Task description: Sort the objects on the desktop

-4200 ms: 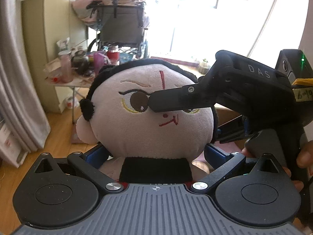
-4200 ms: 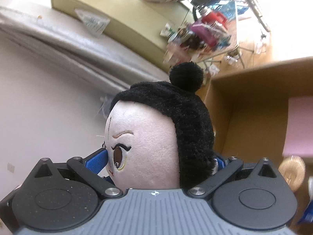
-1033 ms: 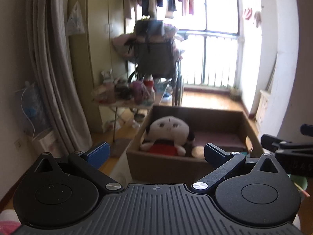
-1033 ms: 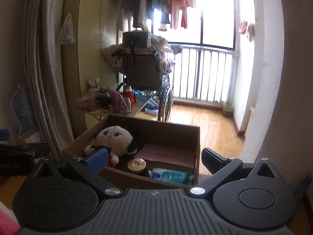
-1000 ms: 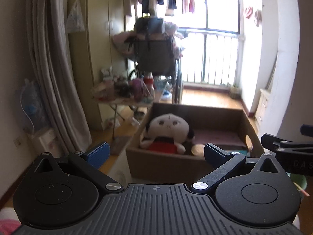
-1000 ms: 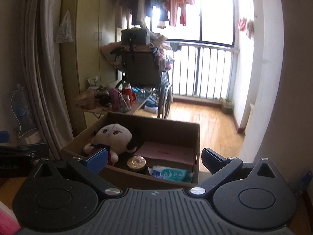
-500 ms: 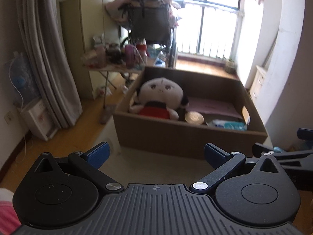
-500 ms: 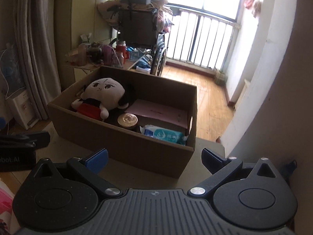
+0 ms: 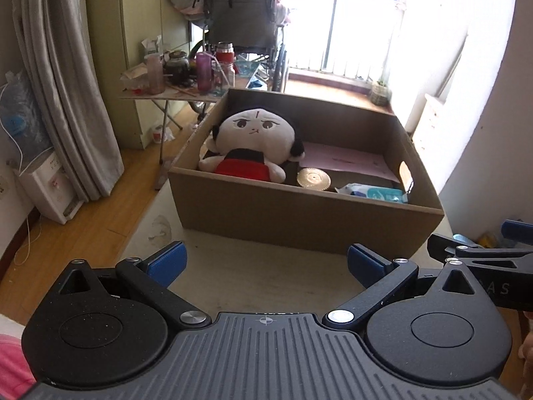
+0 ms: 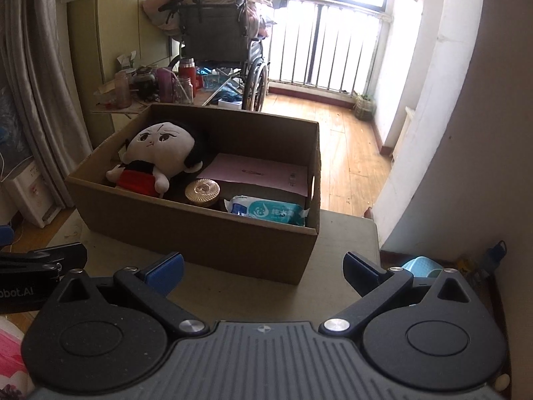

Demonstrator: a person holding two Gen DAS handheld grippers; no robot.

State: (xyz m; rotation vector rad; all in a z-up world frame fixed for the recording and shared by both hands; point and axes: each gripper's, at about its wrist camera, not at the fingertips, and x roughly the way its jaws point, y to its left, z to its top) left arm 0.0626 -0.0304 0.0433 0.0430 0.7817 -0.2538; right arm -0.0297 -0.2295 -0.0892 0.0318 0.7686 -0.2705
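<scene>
An open cardboard box (image 9: 299,213) stands on the beige table (image 9: 253,276). Inside it a plush doll (image 9: 253,140) with a black-haired head and red body leans at the left. Beside the doll lie a round gold tin (image 9: 313,177), a pink flat box (image 9: 346,161) and a pack of wet wipes (image 9: 373,193). The same box (image 10: 206,230), doll (image 10: 156,153), tin (image 10: 202,189), pink box (image 10: 256,173) and wipes (image 10: 266,211) show in the right wrist view. My left gripper (image 9: 266,261) is open and empty, short of the box. My right gripper (image 10: 263,266) is open and empty, also short of it.
A folding side table (image 9: 180,90) with bottles and jars stands behind the box, with a wheelchair (image 9: 243,30) beyond it. Grey curtains (image 9: 66,100) hang at the left. A white wall (image 10: 449,133) is at the right. Something pink (image 9: 13,360) sits at the lower left.
Both grippers have let go of the doll, which now sits in the box, and have drawn back. Over the last second both views tilted down toward the table and box.
</scene>
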